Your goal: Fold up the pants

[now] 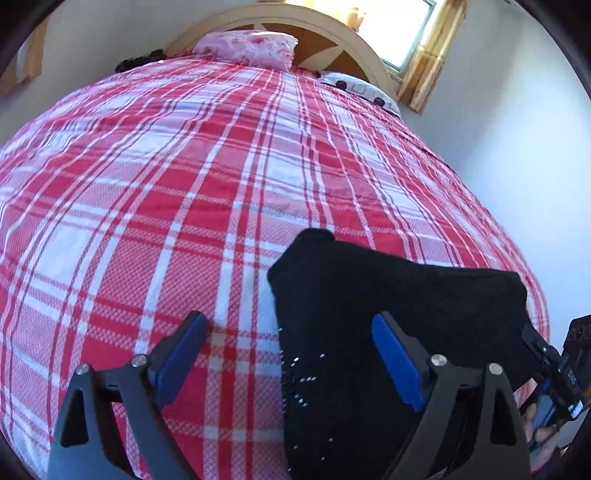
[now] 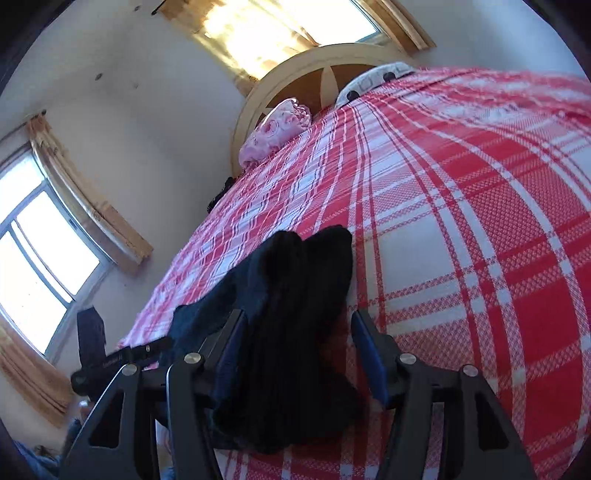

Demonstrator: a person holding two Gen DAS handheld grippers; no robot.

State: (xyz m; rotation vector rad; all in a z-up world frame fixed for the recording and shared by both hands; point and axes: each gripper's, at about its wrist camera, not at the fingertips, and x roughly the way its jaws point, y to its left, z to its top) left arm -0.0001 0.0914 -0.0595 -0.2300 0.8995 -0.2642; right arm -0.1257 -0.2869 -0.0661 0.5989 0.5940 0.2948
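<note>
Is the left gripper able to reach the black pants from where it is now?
Probably yes. The left gripper stands with its jaws wide apart over the edge of the black pants on the plaid bedspread, and nothing lies between them.

Pants [image 1: 388, 317]: lie bunched on the bedspread [image 1: 184, 184], near the foot end of the bed.
Left gripper [image 1: 290, 354]: over the bedspread just left of the pants; one finger above bare spread, the other above the cloth.
Right gripper [image 2: 295, 350]: at the pants' other side, the bundle lying between its two fingers.
Pillow [image 1: 247, 48]: at the far end, against the headboard [image 1: 354, 48].
Second pillow [image 1: 365, 90]: right of the first, at the bed's corner.
Window [image 1: 406, 33]: in the wall behind the headboard.
Second window [image 2: 40, 266]: in the side wall, left of the bed in the right wrist view.
</note>
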